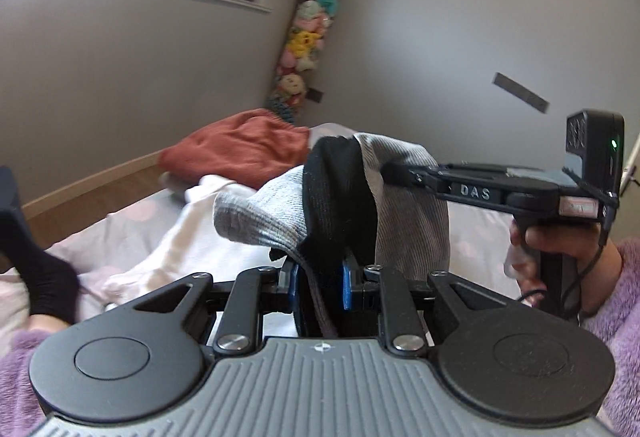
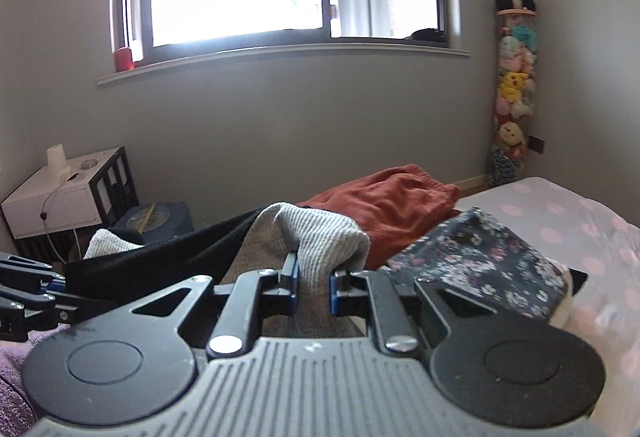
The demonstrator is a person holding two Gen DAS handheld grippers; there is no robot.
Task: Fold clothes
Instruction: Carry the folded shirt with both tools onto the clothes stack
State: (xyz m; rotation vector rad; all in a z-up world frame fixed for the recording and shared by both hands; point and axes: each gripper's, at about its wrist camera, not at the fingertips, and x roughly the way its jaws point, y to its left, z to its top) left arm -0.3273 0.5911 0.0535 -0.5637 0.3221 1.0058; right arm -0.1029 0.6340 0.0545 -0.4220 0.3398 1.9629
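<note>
Grey-black garment (image 1: 340,197) pinched by left hand-held gripper (image 1: 320,283) and right hand-held gripper (image 2: 314,287), lifted off bed (image 2: 600,237), likely stretching for folding.

A grey ribbed sock (image 1: 412,205) with black lining hangs stretched, raised above the bed's other clothes.
</note>
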